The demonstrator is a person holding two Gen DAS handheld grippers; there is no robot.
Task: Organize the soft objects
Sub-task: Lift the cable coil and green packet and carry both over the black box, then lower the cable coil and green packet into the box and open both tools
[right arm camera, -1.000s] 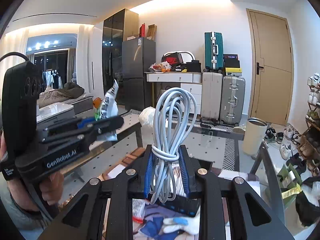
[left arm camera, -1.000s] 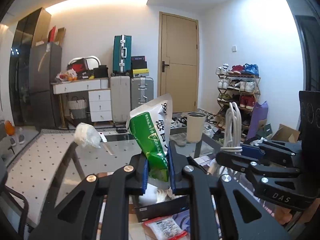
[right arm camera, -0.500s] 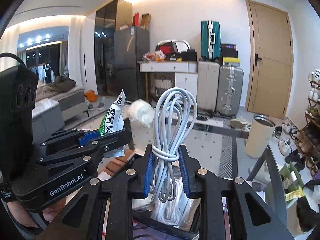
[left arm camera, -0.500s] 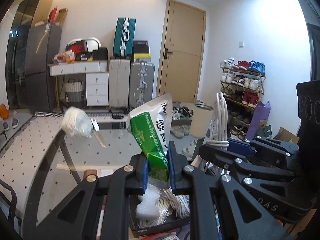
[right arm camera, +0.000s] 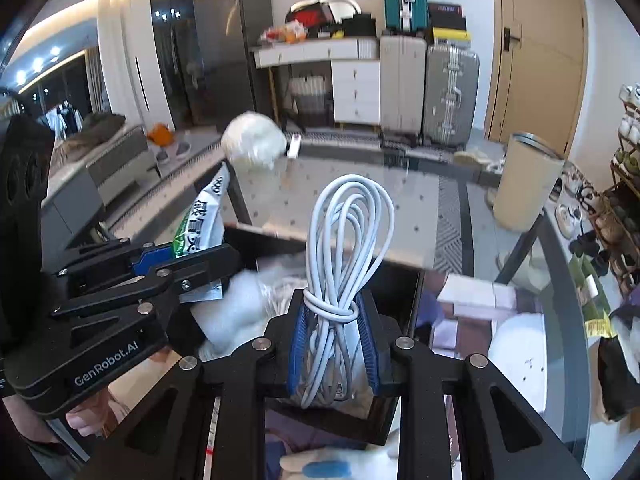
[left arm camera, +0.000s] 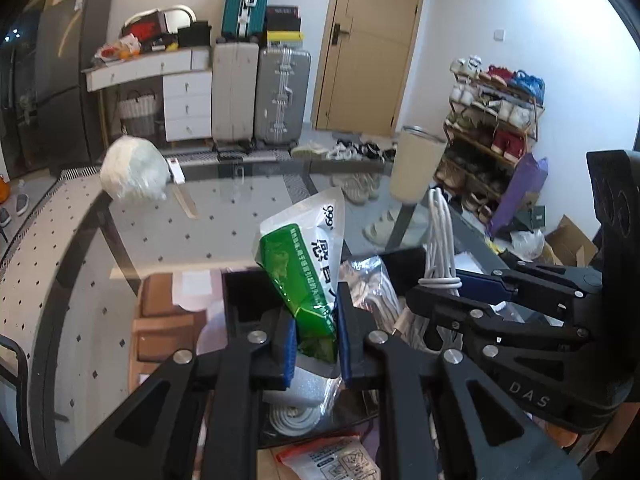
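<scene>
- I held two tongs, one in each hand; my left gripper (left arm camera: 316,344) was clamped on one green-and-white pouch (left arm camera: 306,264), its blue pads pressing the pouch's lower end.
- The pouch stood with its long axis tilted, lower end in the jaws and white top corner leaning up and to the right in my left view.
- My right gripper (right arm camera: 334,344) was clamped on one bundle of white cable (right arm camera: 344,264), tied round its middle by a turn of its own cord just above the pads.
- The bundle's long axis ran along the fingers, its looped end pointing up and away from me, its loose ends hanging below the pads.
- The two tongs were side by side, each showing in the other's view, both above one black box (left arm camera: 244,296) that sat under the glass table (left arm camera: 224,216).
- In the box lay more white cord and a white foam piece; I could not count the pieces there.
- On the far part of the table rested one white crumpled bag (left arm camera: 134,174).
- Beyond the table stood one cream bin (left arm camera: 416,164), three suitcases, one door (left arm camera: 368,44) and one shoe rack (left arm camera: 492,120).
</scene>
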